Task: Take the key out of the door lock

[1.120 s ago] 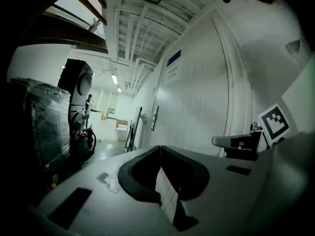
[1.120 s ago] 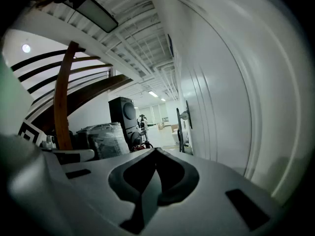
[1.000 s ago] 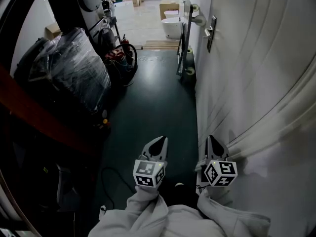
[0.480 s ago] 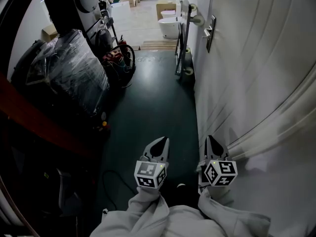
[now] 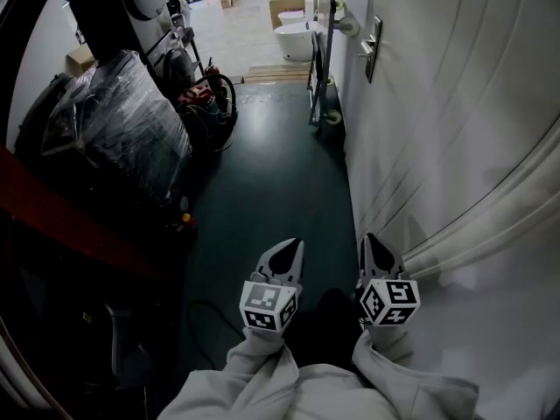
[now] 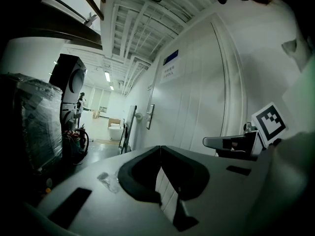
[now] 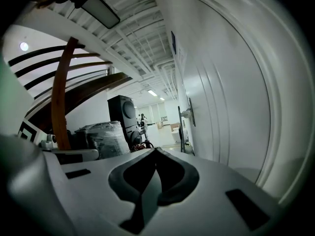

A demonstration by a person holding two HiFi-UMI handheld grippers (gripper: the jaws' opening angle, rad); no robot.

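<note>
Far down the corridor, a door handle on a dark lock plate (image 5: 373,47) sticks out from the white door and wall (image 5: 455,129) on the right. The plate is small in the left gripper view (image 6: 150,117) and the right gripper view (image 7: 189,112). No key can be made out at this distance. My left gripper (image 5: 289,246) (image 6: 160,147) and right gripper (image 5: 371,239) (image 7: 155,150) are held side by side, low and near my body. They point along the corridor, well short of the handle. Both are shut with nothing between the jaws.
A plastic-wrapped bulk (image 5: 122,138) and a tall black machine (image 5: 118,7) line the left side, with red hoses (image 5: 206,99) beyond. A metal frame (image 5: 319,68) leans on the right wall before the handle. A white toilet (image 5: 293,38) stands at the far end.
The whole scene has slid up a little in the head view, the handle plate with it. Both grippers stay shut and side by side, slightly lower in the frame.
</note>
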